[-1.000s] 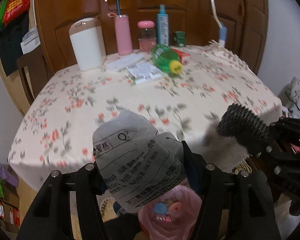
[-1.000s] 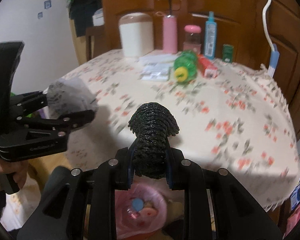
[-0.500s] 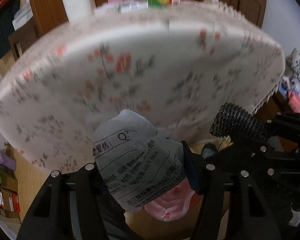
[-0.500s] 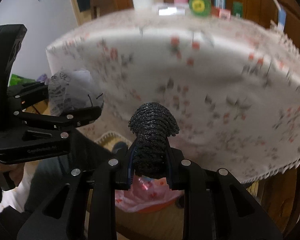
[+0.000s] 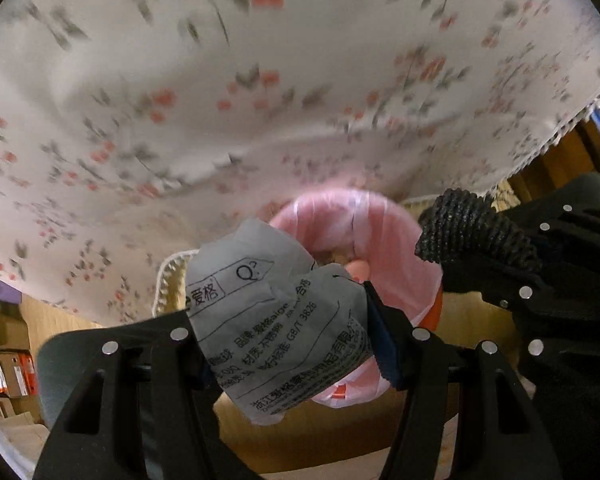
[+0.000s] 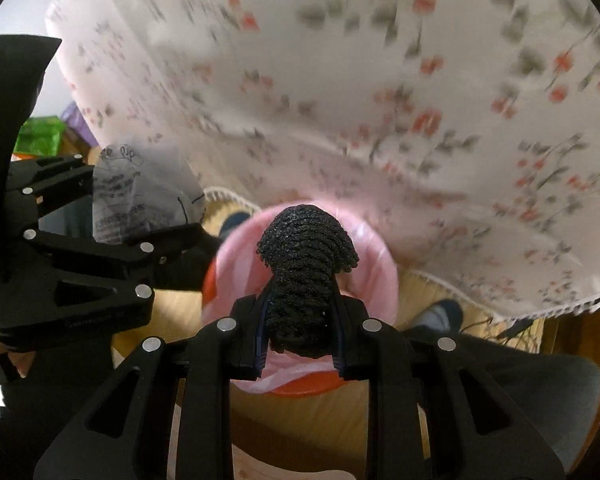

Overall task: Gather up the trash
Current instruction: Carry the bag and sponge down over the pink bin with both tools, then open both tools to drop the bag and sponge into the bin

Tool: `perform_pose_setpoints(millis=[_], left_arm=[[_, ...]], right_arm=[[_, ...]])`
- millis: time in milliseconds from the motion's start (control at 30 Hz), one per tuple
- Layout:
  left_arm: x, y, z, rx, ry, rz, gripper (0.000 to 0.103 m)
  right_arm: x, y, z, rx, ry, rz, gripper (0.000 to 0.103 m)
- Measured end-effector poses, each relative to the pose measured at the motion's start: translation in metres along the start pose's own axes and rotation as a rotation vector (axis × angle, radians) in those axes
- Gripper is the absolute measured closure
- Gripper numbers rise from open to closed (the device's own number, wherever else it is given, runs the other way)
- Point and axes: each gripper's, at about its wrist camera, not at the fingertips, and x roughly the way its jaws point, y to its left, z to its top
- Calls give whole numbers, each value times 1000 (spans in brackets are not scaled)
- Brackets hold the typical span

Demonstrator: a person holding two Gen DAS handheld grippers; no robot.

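Observation:
My left gripper (image 5: 284, 344) is shut on a crumpled grey printed wrapper (image 5: 276, 316) and holds it over the near rim of a bin lined with a pink bag (image 5: 380, 240). The wrapper also shows in the right wrist view (image 6: 140, 196). My right gripper (image 6: 300, 336) is shut on a black knitted mesh piece (image 6: 306, 264), held right above the pink-lined bin (image 6: 372, 264). The black piece shows at the right of the left wrist view (image 5: 472, 232). Some trash lies inside the bin.
The hanging floral tablecloth (image 5: 260, 80) fills the upper half of both views, just behind the bin. A wooden floor (image 6: 300, 420) lies below. Boxes and bags (image 5: 4, 364) stand at the far left. A person's feet (image 6: 436, 314) are beside the bin.
Both grippers have dropped from table height to below the table edge and now point down at the pink-lined bin. Each keeps its hold.

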Motion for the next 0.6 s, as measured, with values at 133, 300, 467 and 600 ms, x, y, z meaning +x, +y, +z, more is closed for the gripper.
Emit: perform_pose_setpoints(millis=[133,300,467,600], left_arm=[[37,1,-3,-3,73,-16,44],[79,-2,-6,-5,152,-37,44],[111,-1,-5,-20,214,-48,44],[126,1,-4,-30,244,-60,43]], right_arm=[[36,-8,-6,12,72,0,79],[72,-14,-10,28,148,2,79],[94,-18,-12,36,194,3,79],[113,-22,-12,45,231,6,79]])
